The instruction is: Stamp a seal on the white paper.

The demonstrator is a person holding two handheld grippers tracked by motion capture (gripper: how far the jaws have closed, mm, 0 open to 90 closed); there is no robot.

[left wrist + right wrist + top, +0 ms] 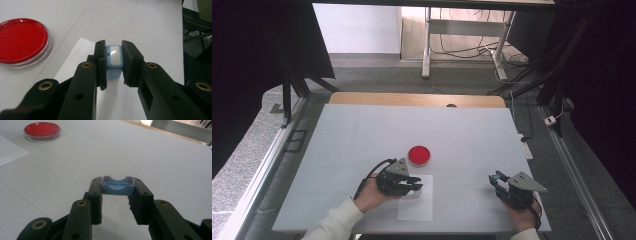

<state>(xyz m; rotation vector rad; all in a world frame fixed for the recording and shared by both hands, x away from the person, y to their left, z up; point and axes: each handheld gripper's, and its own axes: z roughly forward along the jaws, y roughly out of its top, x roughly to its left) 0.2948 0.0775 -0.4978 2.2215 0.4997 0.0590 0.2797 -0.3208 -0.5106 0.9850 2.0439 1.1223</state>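
blue stamp (114, 61) clamped between left jaws — over paper (75, 60)

A white table (362, 130) fills the frame's middle, a wooden edge (417, 99) along its far side. Grey carpet (247, 150) surrounds it. Dark curtains (242, 60) fill both upper corners. At upper centre, a white desk frame (428, 45) stands over tangled cables (467, 50).

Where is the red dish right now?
The red dish sits near the middle of the white table in the high view, just beyond the sheet of paper and the left gripper, apart from both.
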